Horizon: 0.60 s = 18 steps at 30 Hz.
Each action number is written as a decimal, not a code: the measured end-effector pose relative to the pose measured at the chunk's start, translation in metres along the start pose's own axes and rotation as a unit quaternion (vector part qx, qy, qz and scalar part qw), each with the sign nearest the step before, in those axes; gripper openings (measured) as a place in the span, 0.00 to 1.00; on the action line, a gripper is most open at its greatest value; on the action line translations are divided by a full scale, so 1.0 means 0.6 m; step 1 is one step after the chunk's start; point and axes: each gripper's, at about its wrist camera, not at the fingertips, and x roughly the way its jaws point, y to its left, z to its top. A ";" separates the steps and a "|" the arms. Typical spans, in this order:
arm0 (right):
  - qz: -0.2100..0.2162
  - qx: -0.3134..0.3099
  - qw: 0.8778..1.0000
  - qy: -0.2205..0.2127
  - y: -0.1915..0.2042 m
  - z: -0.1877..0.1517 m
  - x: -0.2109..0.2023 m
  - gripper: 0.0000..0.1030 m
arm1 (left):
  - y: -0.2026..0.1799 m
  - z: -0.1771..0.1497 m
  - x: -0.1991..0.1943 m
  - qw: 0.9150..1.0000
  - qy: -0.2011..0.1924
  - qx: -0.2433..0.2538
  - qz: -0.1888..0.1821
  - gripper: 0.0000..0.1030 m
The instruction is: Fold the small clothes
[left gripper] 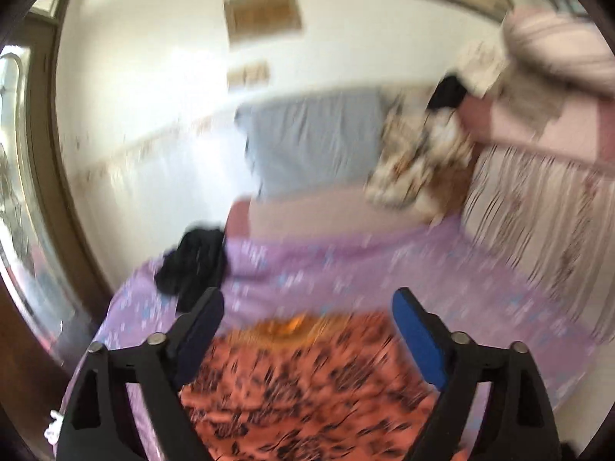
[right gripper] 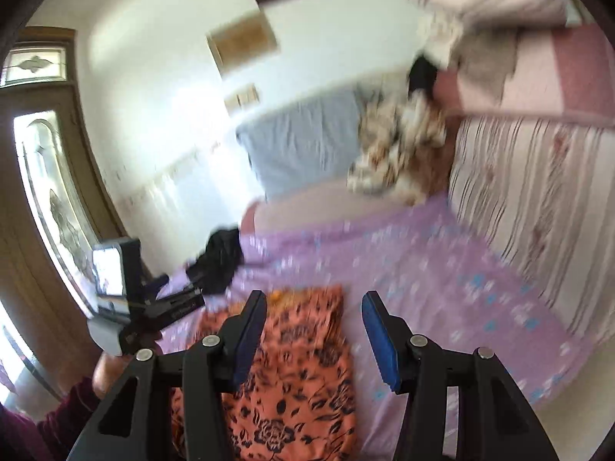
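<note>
An orange garment with a black flower print (left gripper: 307, 384) lies flat on the purple bed sheet (left gripper: 423, 269), below and between the fingers of my left gripper (left gripper: 307, 299). That gripper is open wide and holds nothing. In the right wrist view the same orange garment (right gripper: 300, 365) runs under my right gripper (right gripper: 314, 299), which is also open and empty above it. A crumpled black garment (left gripper: 196, 261) sits at the sheet's far left edge, also visible as the black garment (right gripper: 221, 265). The left gripper (right gripper: 180, 292) shows at the left, held by a hand. Both views are blurred.
A grey pillow (left gripper: 311, 146) leans on the white wall at the bed's head. Beside it lies a floral cloth heap (left gripper: 415, 161), and a striped folded quilt (left gripper: 538, 211) fills the right. A glazed wooden door (right gripper: 50, 176) stands left. A dark red sleeve (right gripper: 57, 415) is at lower left.
</note>
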 end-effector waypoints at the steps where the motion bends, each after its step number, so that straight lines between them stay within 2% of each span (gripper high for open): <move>1: 0.001 0.002 1.000 -0.016 -0.002 0.005 -0.024 0.55 | -0.008 0.018 -0.024 1.000 -0.018 -0.001 -0.007 0.88; 4: -0.003 0.000 0.999 -0.054 -0.003 0.019 -0.084 0.56 | -0.032 0.061 -0.090 0.997 -0.065 0.002 -0.030 0.89; 8: -0.010 -0.026 0.996 -0.089 0.017 0.031 -0.128 0.56 | -0.041 0.096 -0.145 0.994 -0.095 0.001 -0.058 0.89; 10: -0.004 -0.040 0.994 -0.103 0.029 0.035 -0.146 0.56 | -0.041 0.106 -0.169 0.992 -0.112 0.003 -0.059 0.89; 13: 0.006 -0.056 0.991 -0.117 0.047 0.033 -0.164 0.57 | -0.041 0.110 -0.188 0.991 -0.126 0.008 -0.051 0.90; 18: 0.025 -0.048 0.991 -0.119 0.049 0.029 -0.164 0.57 | -0.030 0.114 -0.199 0.992 -0.119 -0.003 -0.049 0.90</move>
